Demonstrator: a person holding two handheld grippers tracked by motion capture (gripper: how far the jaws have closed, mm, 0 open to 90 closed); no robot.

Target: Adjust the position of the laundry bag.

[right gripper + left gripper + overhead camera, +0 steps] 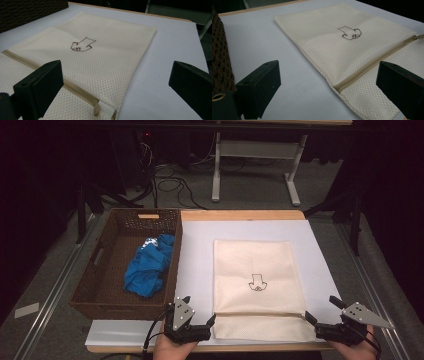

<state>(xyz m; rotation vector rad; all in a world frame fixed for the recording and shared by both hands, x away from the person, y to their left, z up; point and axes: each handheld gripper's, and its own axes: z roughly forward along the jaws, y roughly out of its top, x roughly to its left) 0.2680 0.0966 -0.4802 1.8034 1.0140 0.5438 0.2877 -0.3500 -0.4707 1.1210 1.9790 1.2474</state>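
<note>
Mesh bag (257,280), flat, zip (372,65) shut; left gripper (196,317) and right gripper (325,312) both agape, empty. Risk: jaws snag mesh, miss zip pull (96,109)

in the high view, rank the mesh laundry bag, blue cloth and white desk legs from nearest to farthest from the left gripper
1. Mesh laundry bag: just right of the left gripper, near corner beside it.
2. Blue cloth: in the wicker basket, up and left.
3. White desk legs: on the floor beyond the table's far edge.
</note>
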